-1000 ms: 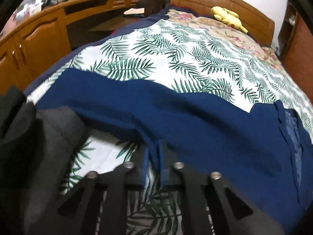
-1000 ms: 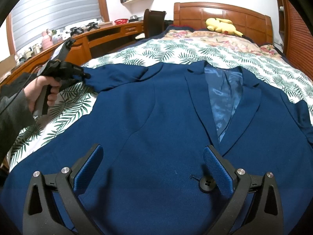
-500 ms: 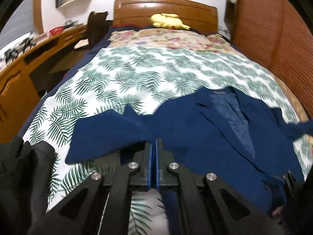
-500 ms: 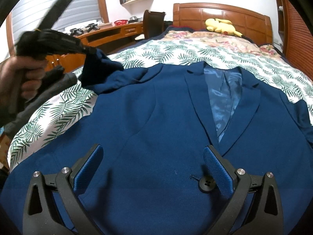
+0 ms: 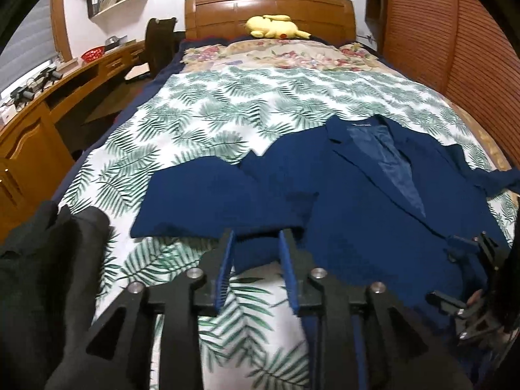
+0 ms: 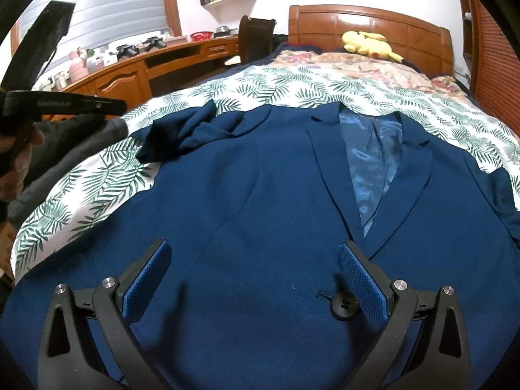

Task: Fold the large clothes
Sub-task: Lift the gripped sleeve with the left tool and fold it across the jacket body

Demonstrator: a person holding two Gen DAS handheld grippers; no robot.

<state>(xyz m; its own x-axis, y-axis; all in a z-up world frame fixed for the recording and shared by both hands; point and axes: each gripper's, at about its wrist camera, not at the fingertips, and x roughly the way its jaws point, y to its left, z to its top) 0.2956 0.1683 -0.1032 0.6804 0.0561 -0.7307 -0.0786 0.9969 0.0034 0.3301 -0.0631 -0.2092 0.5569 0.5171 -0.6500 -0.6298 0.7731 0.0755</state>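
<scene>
A bed (image 6: 292, 97) carries a blue jacket (image 6: 260, 211) laid flat, front up, its left sleeve (image 5: 208, 201) lying out on the bedspread. The right hand-held gripper (image 6: 253, 279) hovers over the hem, jaws spread wide and empty. The left hand-held gripper (image 5: 256, 260) has just been opening; its jaws stand partly apart above the sleeve, gripping nothing.

Bed (image 5: 227, 123) with leaf-print cover, wooden headboard at far end. Navy blazer (image 6: 260, 227) lies flat and face-up directly beneath and ahead of the right tool, its near sleeve (image 6: 182, 133) crumpled. Yellow plush toy (image 5: 274, 27) rests against the headboard, well beyond both tools.
</scene>
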